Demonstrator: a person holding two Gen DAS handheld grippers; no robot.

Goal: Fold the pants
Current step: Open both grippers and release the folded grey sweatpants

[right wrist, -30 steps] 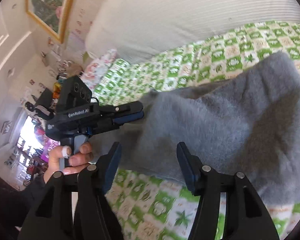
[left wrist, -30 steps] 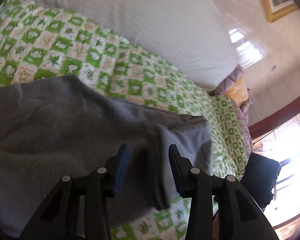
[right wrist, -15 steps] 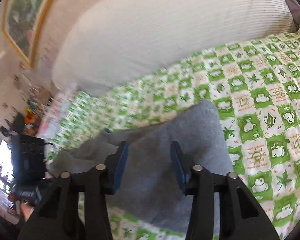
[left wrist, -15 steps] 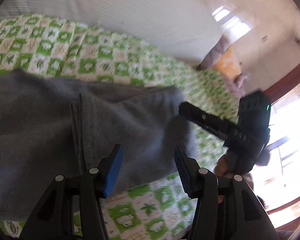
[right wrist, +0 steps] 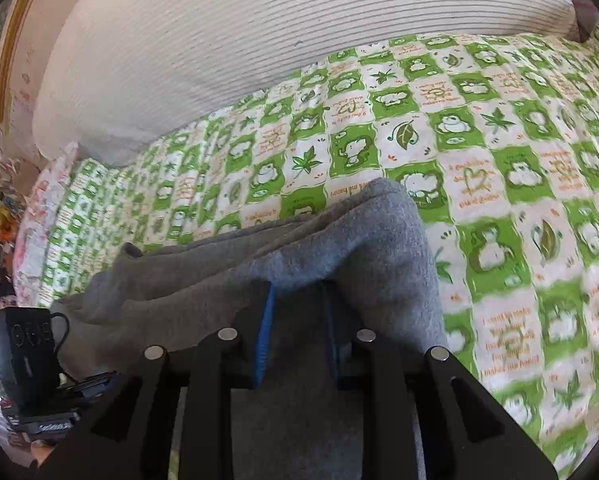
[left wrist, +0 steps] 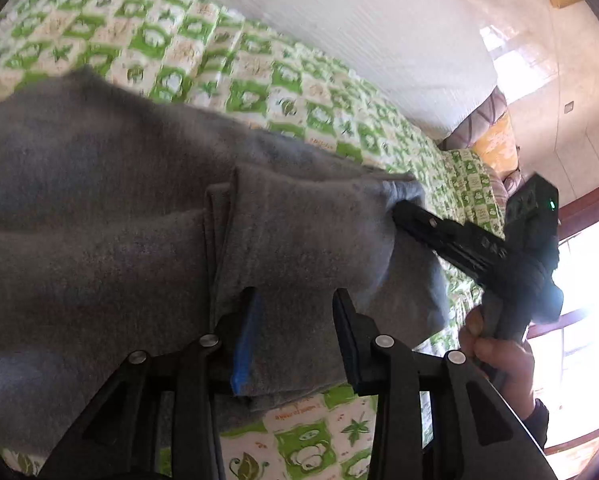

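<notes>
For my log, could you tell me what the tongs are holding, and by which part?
Both sets reach into the grey pants, right tongs at a raised fold, left tongs around the near edge; whether either actually grips cannot be told.

Illegible orange lettering on bedsheet (right wrist: 475, 128)

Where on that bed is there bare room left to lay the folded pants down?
Bare green checked sheet lies open between the gray pants and the striped white pillow, and on toward that view's right edge. A narrower strip shows along the pants' near edge. It is crowded where the left tongs and right tongs work the cloth.
</notes>
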